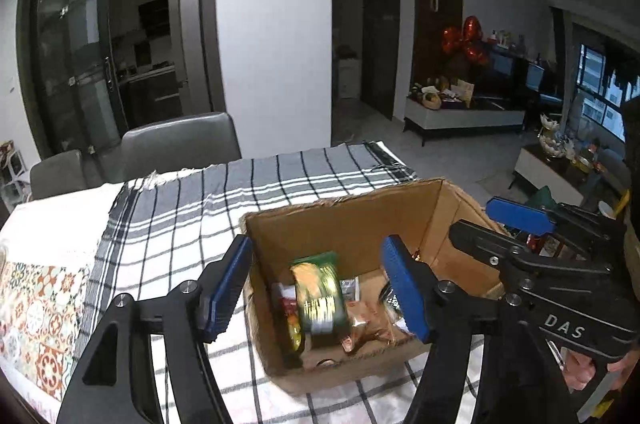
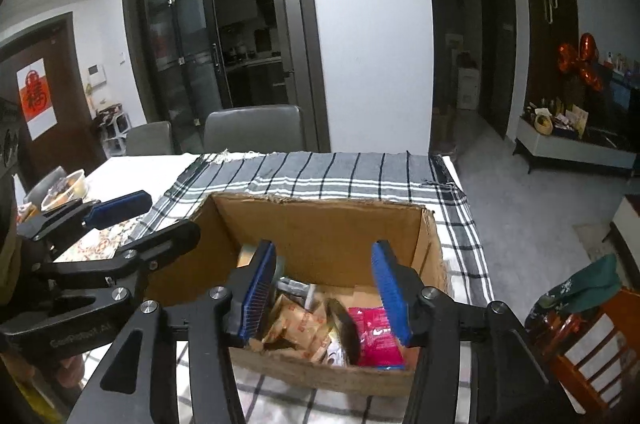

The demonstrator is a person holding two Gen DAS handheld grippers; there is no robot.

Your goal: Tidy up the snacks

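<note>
An open cardboard box (image 1: 340,224) (image 2: 320,224) stands on a black-and-white checked cloth (image 1: 180,216). Inside lie a green snack packet (image 1: 320,300), a red packet (image 2: 376,336), tan packets with red print (image 2: 300,328) and other wrappers. My left gripper (image 1: 316,264) hangs open above the box's left half, the green packet below the gap and untouched. My right gripper (image 2: 323,252) is open over the box's right half, nothing between its blue pads. Each gripper also shows in the other's view: the right gripper (image 1: 504,228) and the left gripper (image 2: 152,220).
Two grey chairs (image 1: 180,143) stand behind the table. A patterned tablecloth (image 1: 36,304) covers the table's left part, where a bowl (image 2: 64,187) sits. A wooden chair (image 2: 592,344) with a green cloth is at the right. A hand (image 1: 580,372) grips the right tool.
</note>
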